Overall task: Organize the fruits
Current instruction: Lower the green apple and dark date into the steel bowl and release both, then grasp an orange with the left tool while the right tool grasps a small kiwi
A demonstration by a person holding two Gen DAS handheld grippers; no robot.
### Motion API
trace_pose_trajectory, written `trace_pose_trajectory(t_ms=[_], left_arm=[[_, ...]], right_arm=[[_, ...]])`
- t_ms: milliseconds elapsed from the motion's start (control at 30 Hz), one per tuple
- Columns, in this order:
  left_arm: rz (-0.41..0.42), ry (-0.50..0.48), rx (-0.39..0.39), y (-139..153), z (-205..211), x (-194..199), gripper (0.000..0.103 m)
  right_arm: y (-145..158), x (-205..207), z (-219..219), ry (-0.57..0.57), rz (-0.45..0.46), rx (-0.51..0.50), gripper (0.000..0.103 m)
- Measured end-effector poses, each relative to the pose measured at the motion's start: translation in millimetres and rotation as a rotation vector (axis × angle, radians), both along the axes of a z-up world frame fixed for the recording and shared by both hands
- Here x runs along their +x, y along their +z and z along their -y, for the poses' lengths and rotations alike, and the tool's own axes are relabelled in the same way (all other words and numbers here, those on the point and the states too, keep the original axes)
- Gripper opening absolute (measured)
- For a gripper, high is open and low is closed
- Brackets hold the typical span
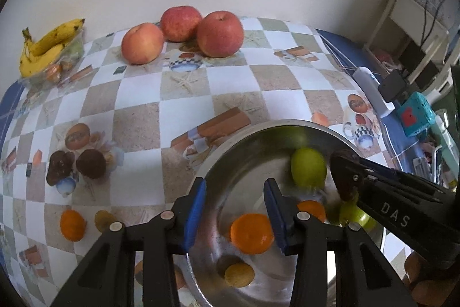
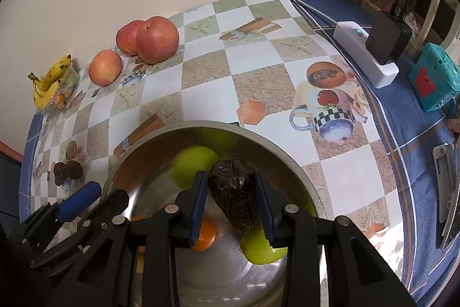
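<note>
A steel bowl (image 1: 244, 146) (image 2: 290, 160) sits at the near side of the checkered table. It holds two green fruits (image 1: 308, 166) (image 2: 192, 163), an orange (image 1: 251, 233) (image 2: 205, 235) and a small yellow fruit (image 1: 239, 274). My right gripper (image 2: 233, 205) is shut on a dark wrinkled fruit (image 2: 234, 196) (image 1: 343, 177) above the bowl. My left gripper (image 1: 235, 216) is open and empty over the bowl's left rim. Three red apples (image 1: 220, 33) (image 2: 156, 39), bananas (image 1: 47, 48) (image 2: 49, 81), two dark fruits (image 1: 76, 166) and a small orange (image 1: 72, 225) lie on the table.
A wall runs close behind the apples. A white power strip (image 2: 365, 56) with a black adapter (image 2: 388, 38) and a teal box (image 2: 434, 76) lie on the blue cloth at the right. The bananas rest on a clear bag (image 1: 57, 68).
</note>
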State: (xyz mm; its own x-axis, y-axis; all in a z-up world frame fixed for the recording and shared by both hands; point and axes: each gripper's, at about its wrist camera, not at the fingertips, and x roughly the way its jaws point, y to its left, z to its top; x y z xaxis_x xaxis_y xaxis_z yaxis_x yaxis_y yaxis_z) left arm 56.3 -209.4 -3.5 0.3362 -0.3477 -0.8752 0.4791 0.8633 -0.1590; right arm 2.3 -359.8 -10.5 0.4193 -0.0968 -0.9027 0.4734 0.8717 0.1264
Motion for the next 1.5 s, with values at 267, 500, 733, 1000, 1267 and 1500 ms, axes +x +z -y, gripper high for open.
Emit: trace_pose_trajectory(t_ms=[267, 500, 733, 1000, 1267, 1500], left_arm=[[-0.041, 0.055, -0.025, 2.9, -18.3, 4.3, 0.045], [-0.065, 0.107, -0.043, 11.0, -33.6, 7.2, 0.045], [-0.106, 0.248, -0.041, 12.1, -66.5, 17.1, 0.067], [-0.18, 0.411, -0.006, -10.1, -100.7, 24.5, 0.098], [-0.135, 0.454, 0.025, -5.6, -113.4, 25.9, 0.103], [-0.17, 0.478, 0.027, -13.8, -124.7, 26.4, 0.103]], right_arm=[[1.5, -3.4, 5.4, -0.023, -0.007, -0.003, 0.037], [9.0, -3.6, 0.7, -0.007, -0.004, -0.016, 0.037], [11.1, 2.0, -14.3, 0.045, -0.01, -0.025, 0.066], [15.2, 5.9, -27.3, 0.08, -0.007, -0.084, 0.085], [10.1, 6.1, -27.3, 0.072, -0.027, -0.095, 0.086], [7.3, 6.4, -30.4, 0.059, -0.03, -0.097, 0.1]])
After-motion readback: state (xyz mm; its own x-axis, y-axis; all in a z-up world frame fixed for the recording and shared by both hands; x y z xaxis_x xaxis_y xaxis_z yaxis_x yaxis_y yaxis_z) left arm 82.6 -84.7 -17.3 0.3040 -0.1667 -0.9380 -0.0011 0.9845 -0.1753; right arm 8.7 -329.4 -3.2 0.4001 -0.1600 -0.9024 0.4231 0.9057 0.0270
